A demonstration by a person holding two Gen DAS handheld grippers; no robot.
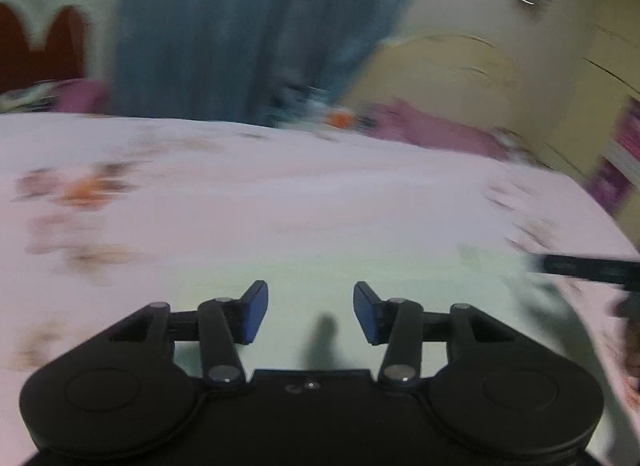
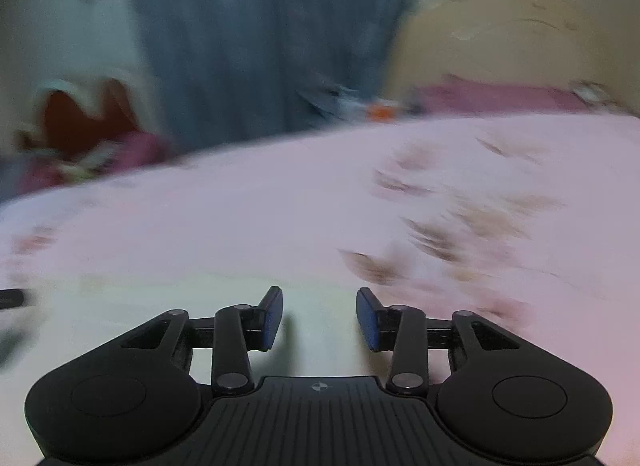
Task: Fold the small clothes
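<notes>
The floral bed sheet [image 1: 280, 193] fills both blurred views; a pale garment [image 2: 320, 330] lies flat under both tools; left tool [image 1: 311, 312] and right tool [image 2: 320, 318] stand apart, empty; pinch matching edges together, I judge.

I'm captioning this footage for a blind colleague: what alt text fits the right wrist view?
Blurred view along the right tool, its blue-padded fingers apart with nothing between them, over a pale cloth on a pink floral bedsheet. A blue curtain hangs behind.
</notes>
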